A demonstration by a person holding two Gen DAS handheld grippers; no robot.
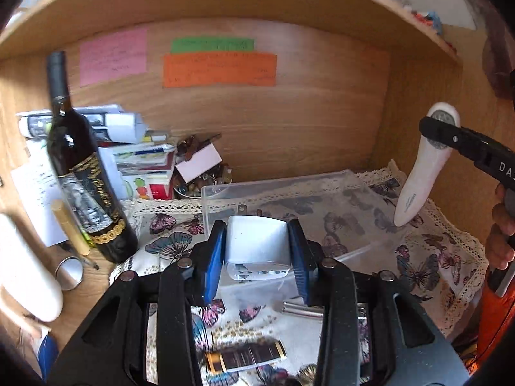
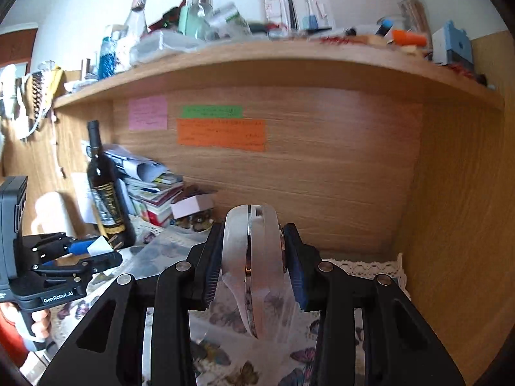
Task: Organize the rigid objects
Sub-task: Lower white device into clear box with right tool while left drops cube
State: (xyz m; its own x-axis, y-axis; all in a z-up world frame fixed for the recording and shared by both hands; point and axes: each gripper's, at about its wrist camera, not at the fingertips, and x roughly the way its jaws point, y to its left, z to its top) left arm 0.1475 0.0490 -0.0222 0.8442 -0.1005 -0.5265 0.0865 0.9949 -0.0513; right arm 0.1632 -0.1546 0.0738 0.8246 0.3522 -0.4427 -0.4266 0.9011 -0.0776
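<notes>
A: How far along is the tidying, would you say?

B: Mid-way at best, by my reading. The left gripper (image 1: 257, 251) is clamped on a white USB wall charger (image 1: 257, 247), held in the air above the near edge of the clear plastic box (image 1: 322, 189). The right gripper (image 2: 251, 260) is closed on the round head of a white handheld device with a chrome seam (image 2: 249, 267), its tapered handle hanging down over the right end of that box.

A: So nothing is in the box yet?

B: Through its walls I see only the butterfly tablecloth (image 1: 431, 267); it looks empty, though its far corners are hard to read. Both items are lifted but not yet set down.

A: And what is left?

B: Placing these two, I judge. Then loose pieces remain on the cloth below the left gripper: a small metal cylinder (image 1: 301, 309) and a dark, gold-trimmed flat object (image 1: 246, 355). The wine bottle (image 1: 85, 173) and the paper stack (image 1: 128, 148) stand untouched at the left.
</notes>
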